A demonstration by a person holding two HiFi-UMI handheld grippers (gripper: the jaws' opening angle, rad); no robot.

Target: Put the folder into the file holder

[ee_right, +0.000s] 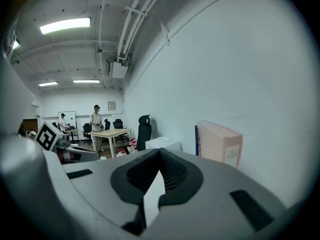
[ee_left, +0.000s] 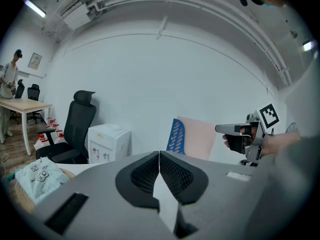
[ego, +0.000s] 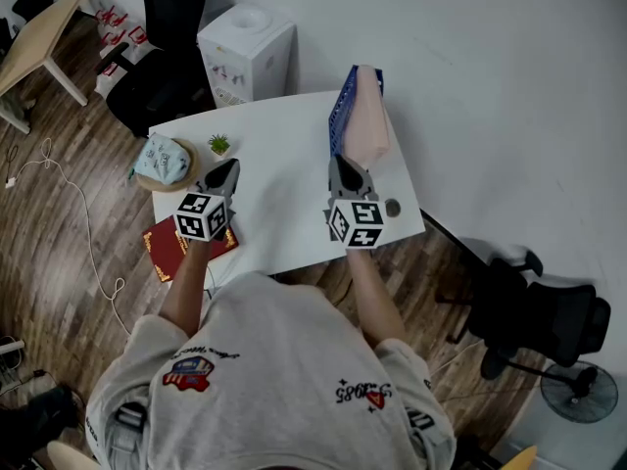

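I wore a pale grey sweatshirt (ego: 284, 351) with loose, wide sleeves (ego: 147, 339). It carried a small red-and-blue emblem (ego: 190, 374) on one side and a red print (ego: 364, 394) with dark lettering on the other. My left gripper (ego: 231, 164) and right gripper (ego: 339, 161) each had a smooth grey shell, dark tapering jaws lined with black mesh-textured pads (ee_left: 144, 175), and a marker cube (ego: 203, 216) patterned in black-and-white squares.

Nothing legible: label (ee_right: 231, 153) on far pink folder (ee_right: 218, 141) and shirt print (ego: 358, 393) too small to read.
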